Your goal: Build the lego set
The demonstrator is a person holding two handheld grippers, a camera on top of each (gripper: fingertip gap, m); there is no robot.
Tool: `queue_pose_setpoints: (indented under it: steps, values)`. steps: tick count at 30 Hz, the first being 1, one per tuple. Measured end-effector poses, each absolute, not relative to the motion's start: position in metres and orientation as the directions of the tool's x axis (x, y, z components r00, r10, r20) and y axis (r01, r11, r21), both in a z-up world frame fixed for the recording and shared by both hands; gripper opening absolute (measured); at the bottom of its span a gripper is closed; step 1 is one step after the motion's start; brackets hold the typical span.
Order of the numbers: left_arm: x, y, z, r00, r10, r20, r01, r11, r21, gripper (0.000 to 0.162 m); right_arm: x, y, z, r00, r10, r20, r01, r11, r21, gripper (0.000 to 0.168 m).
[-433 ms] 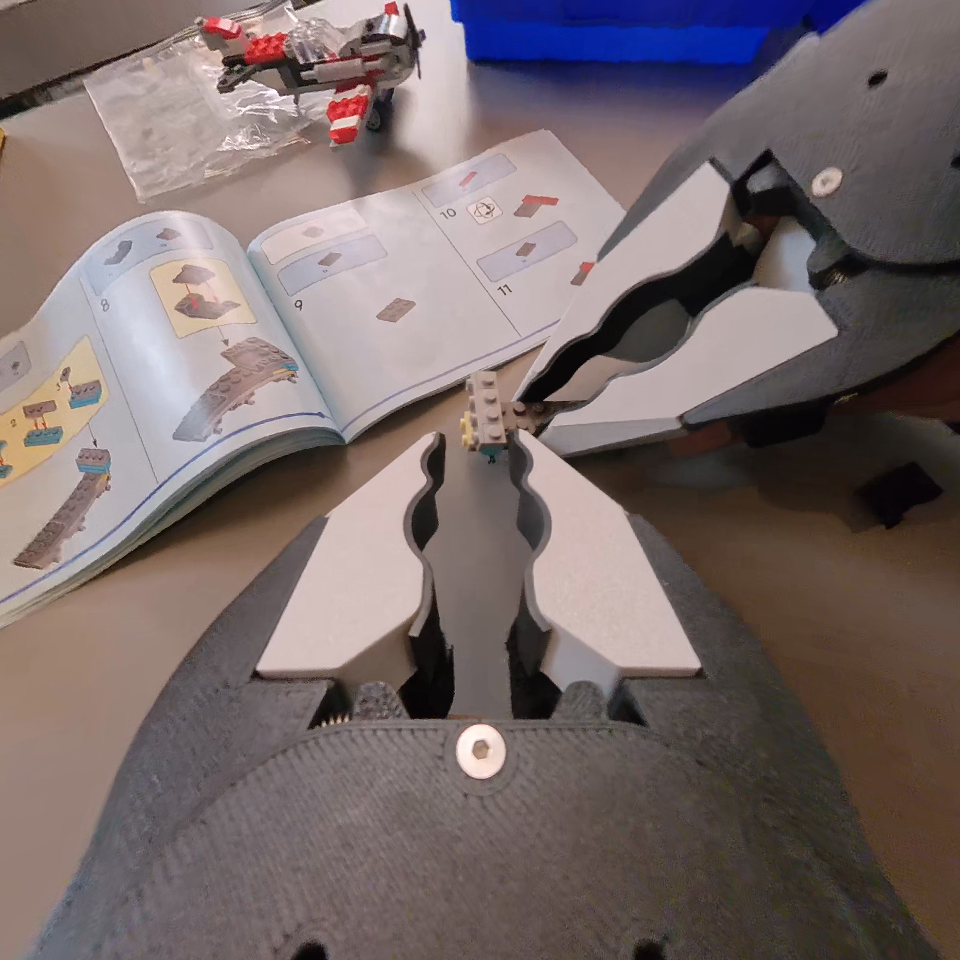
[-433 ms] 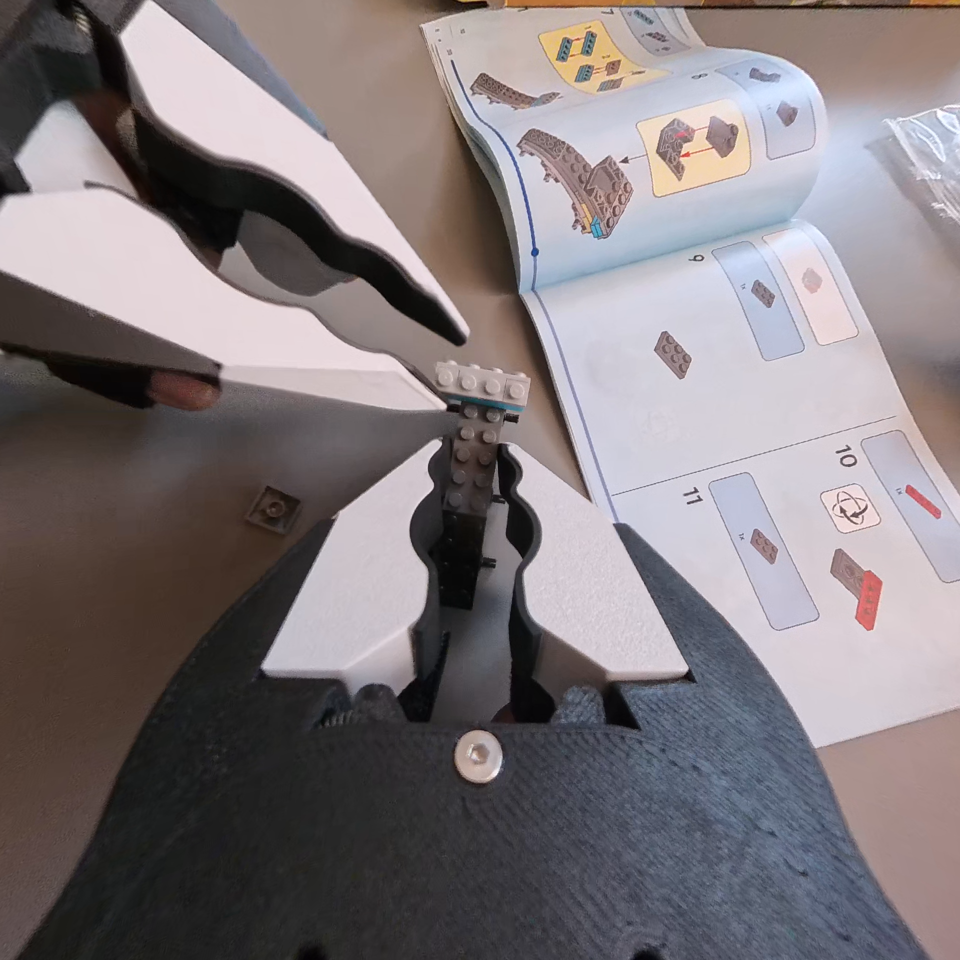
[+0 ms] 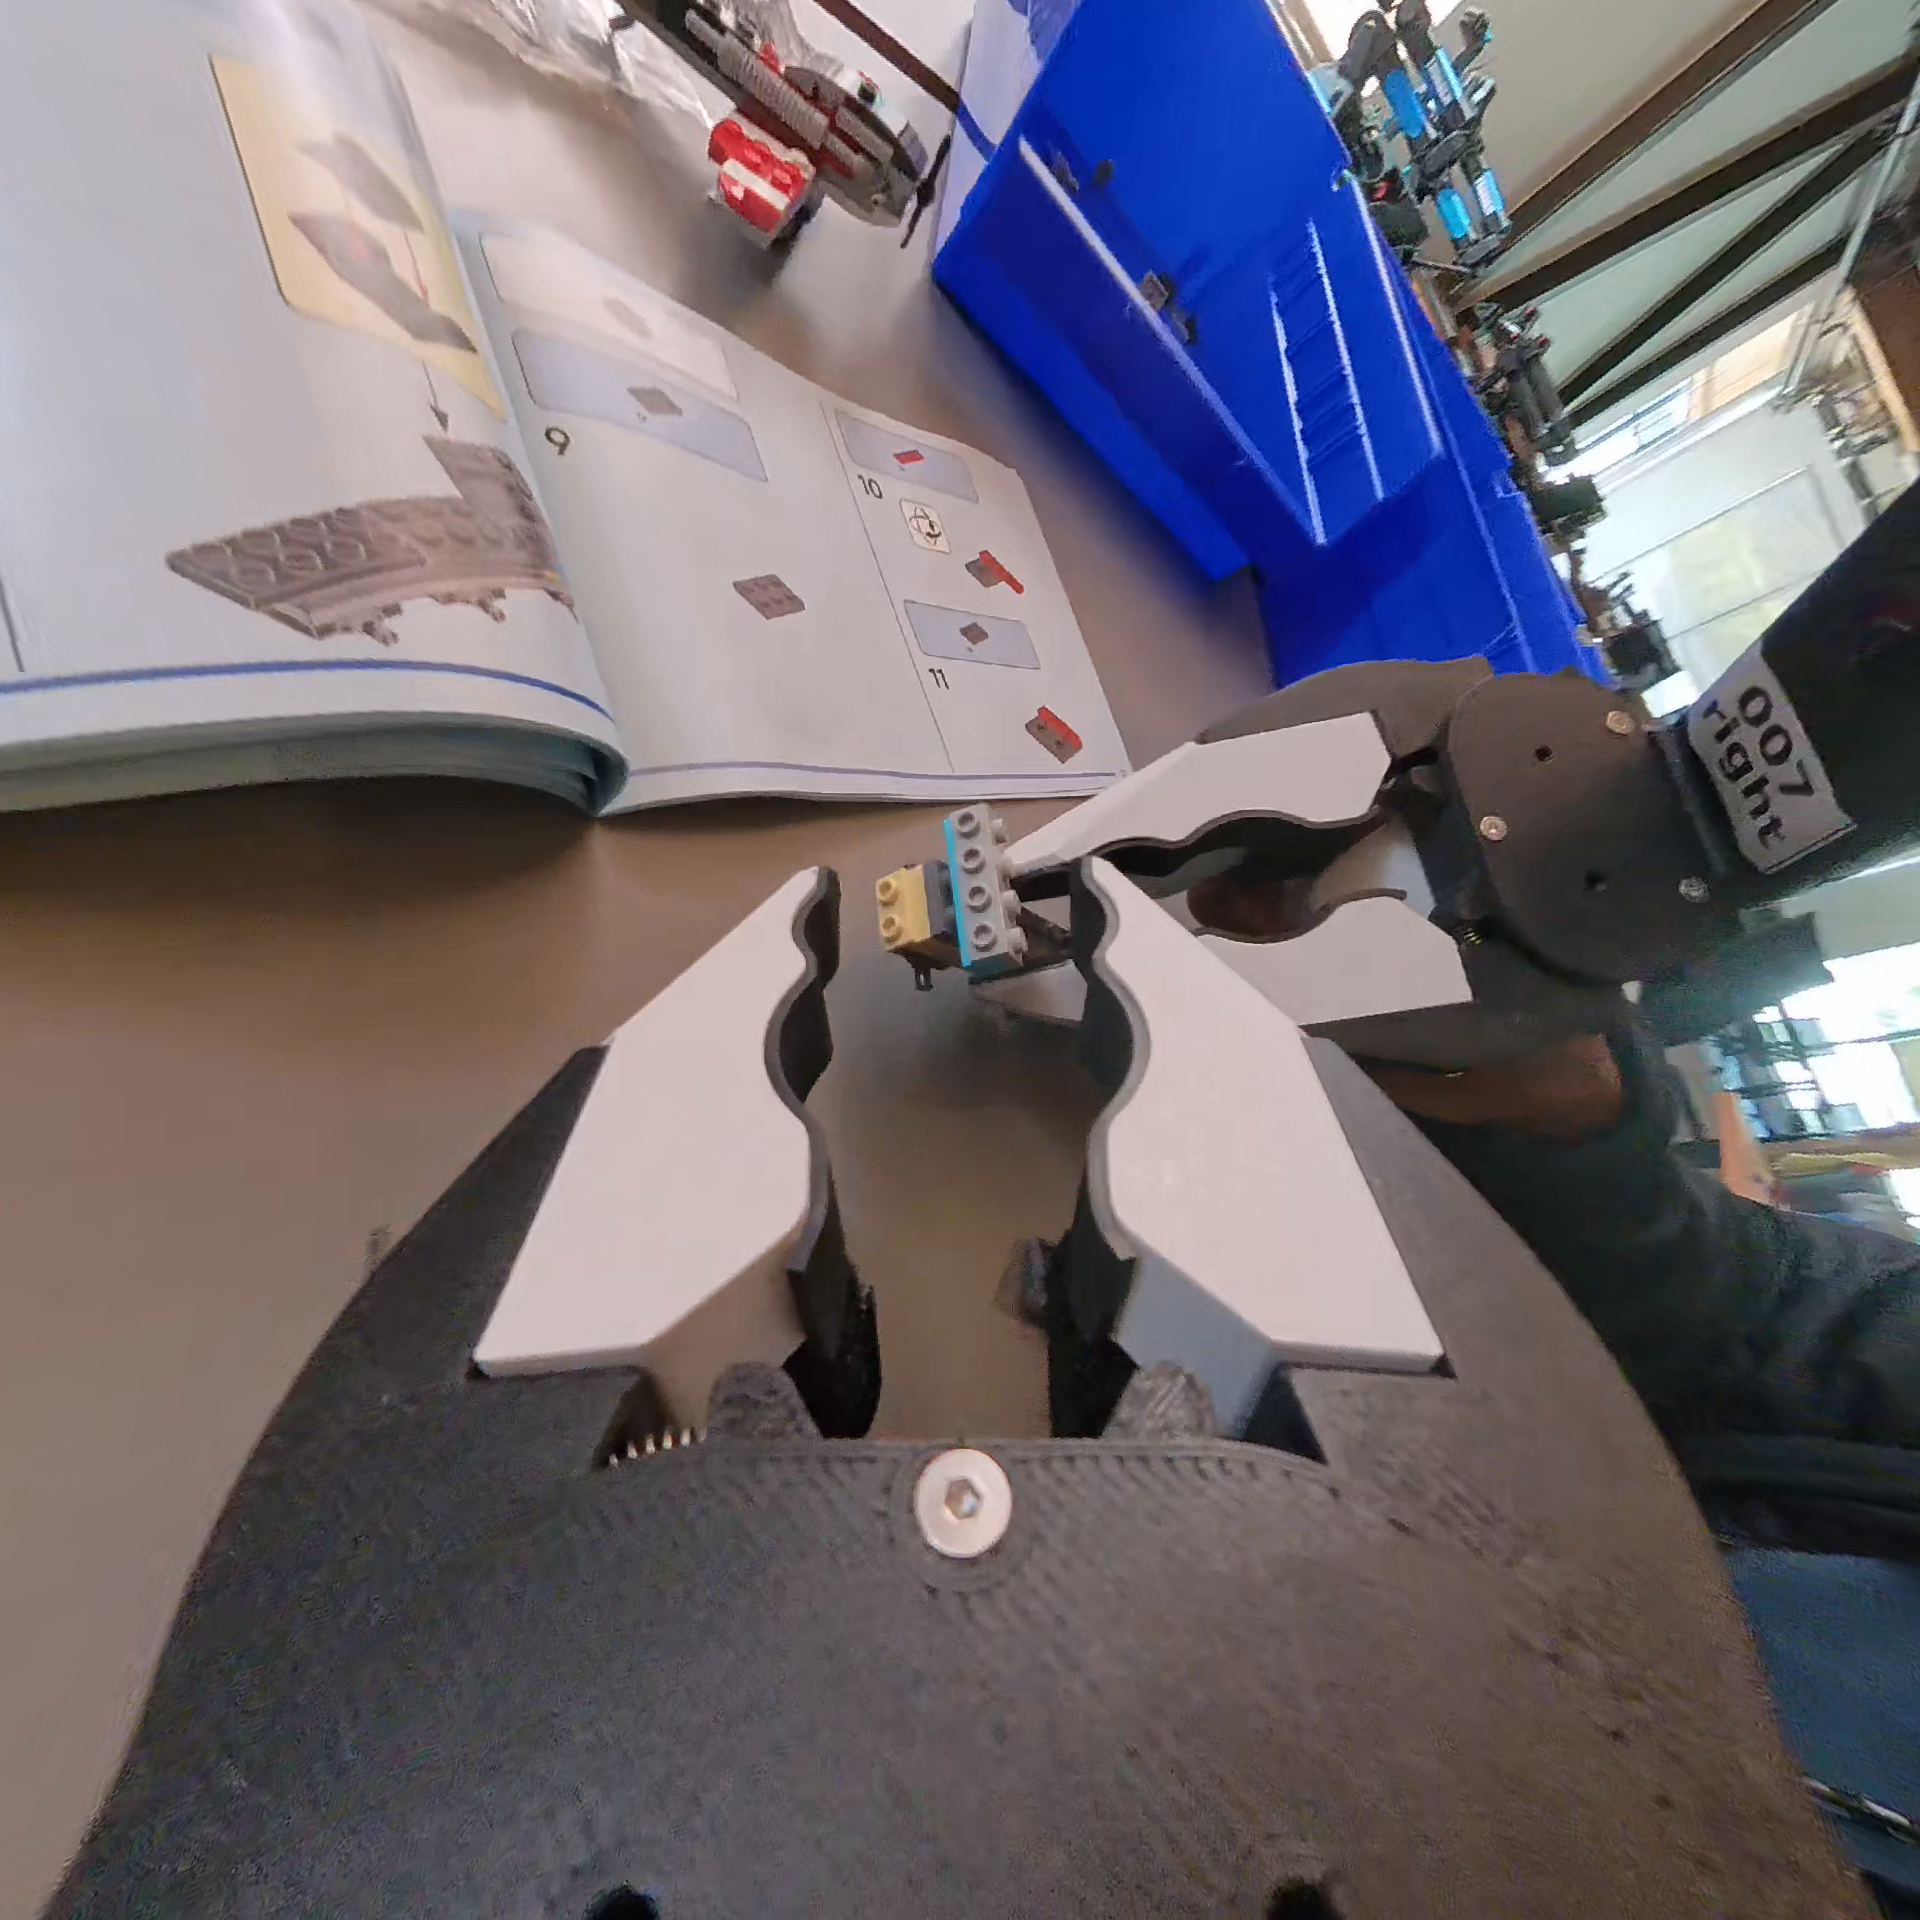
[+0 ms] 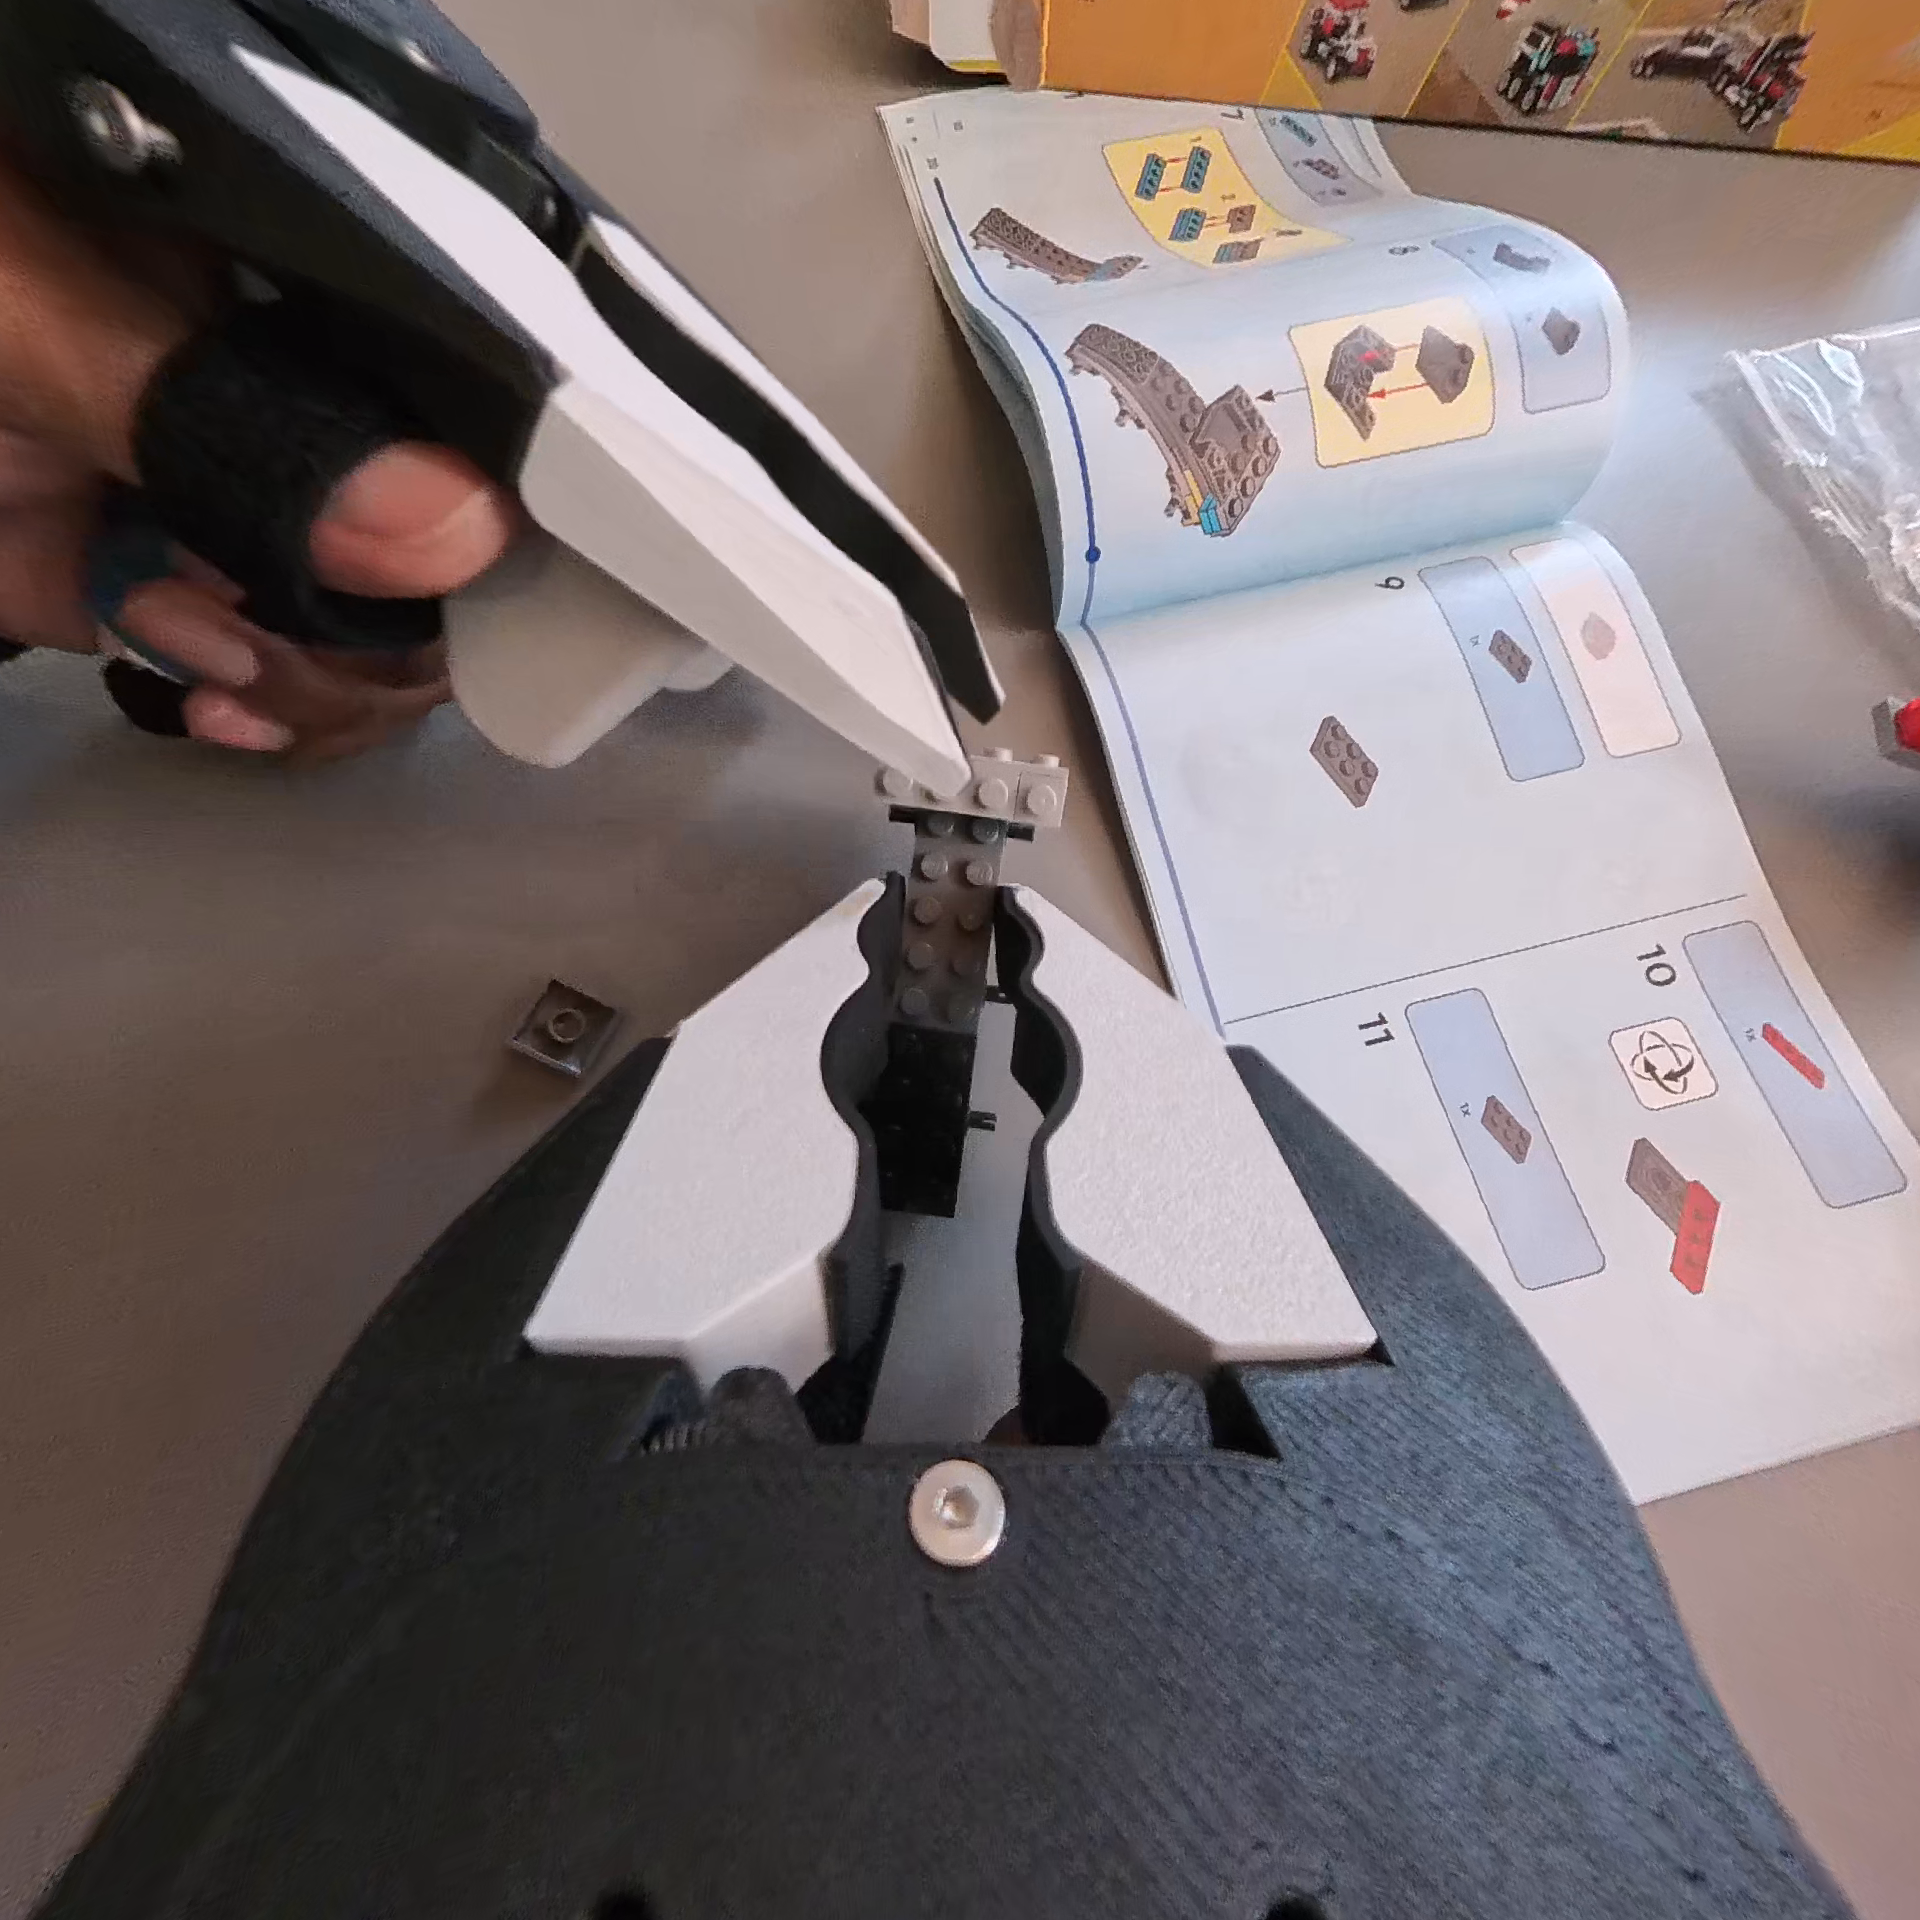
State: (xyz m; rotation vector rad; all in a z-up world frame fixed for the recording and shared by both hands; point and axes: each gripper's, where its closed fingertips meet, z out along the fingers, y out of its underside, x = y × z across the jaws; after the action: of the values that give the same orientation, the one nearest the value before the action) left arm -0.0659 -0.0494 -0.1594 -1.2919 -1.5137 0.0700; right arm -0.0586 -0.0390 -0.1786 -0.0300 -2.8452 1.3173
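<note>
Between the fingers of the right gripper (image 4: 951, 904) sits the lego assembly (image 4: 951, 935), a dark grey studded strip with a black block at its inner end; the fingers are clamped on its sides. Its far end, a light grey studded plate (image 3: 982, 894) over a turquoise layer with a tan brick (image 3: 902, 909) attached, sticks out past the fingertips. The left gripper (image 3: 956, 894) has its fingers apart and grips nothing; in the right wrist view one of its fingertips (image 4: 935, 753) touches the studs of that light grey plate.

Beyond and to the right of the left gripper stands a blue plastic bin (image 3: 1195, 301); its contents are hidden. Ahead and left of it lies the open instruction booklet (image 3: 727, 540), printed with numbered steps and brick drawings. Farther off is a red-and-grey lego model (image 3: 790, 156), blurred. Left of the right gripper a small dark grey single-stud plate (image 4: 564, 1029) lies on the table (image 4: 260, 1039). A yellow lego box (image 4: 1455, 62) and a clear plastic bag (image 4: 1839, 457) lie beyond the booklet.
</note>
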Motion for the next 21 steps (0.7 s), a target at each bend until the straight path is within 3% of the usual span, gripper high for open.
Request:
queue_pose_setpoints:
  steps: [1, 9, 13, 21]
  values:
    - [-0.065, -0.048, -0.16, 0.185, 0.71, 0.679, 0.67, 0.415, -0.616, 0.046, -0.058, -0.039, -0.177, -1.0, 0.017, 0.006, 0.007, 0.643, -0.766, 0.017]
    - [-0.063, -0.041, -0.156, 0.195, 0.619, 0.761, 0.694, 0.461, -0.553, 0.046, -0.054, -0.044, -0.166, -0.996, -0.021, 0.083, -0.079, 0.606, -0.792, 0.017]
    - [-0.061, -0.04, -0.148, 0.216, 0.562, 0.798, 0.687, 0.494, -0.534, 0.032, -0.054, -0.045, -0.158, -0.993, -0.022, 0.115, -0.107, 0.577, -0.81, 0.017]
    - [-0.06, -0.043, -0.125, 0.27, 0.466, 0.842, 0.637, 0.569, -0.52, 0.029, -0.056, -0.047, -0.139, -0.976, -0.029, 0.214, -0.2, 0.496, -0.845, 0.017]
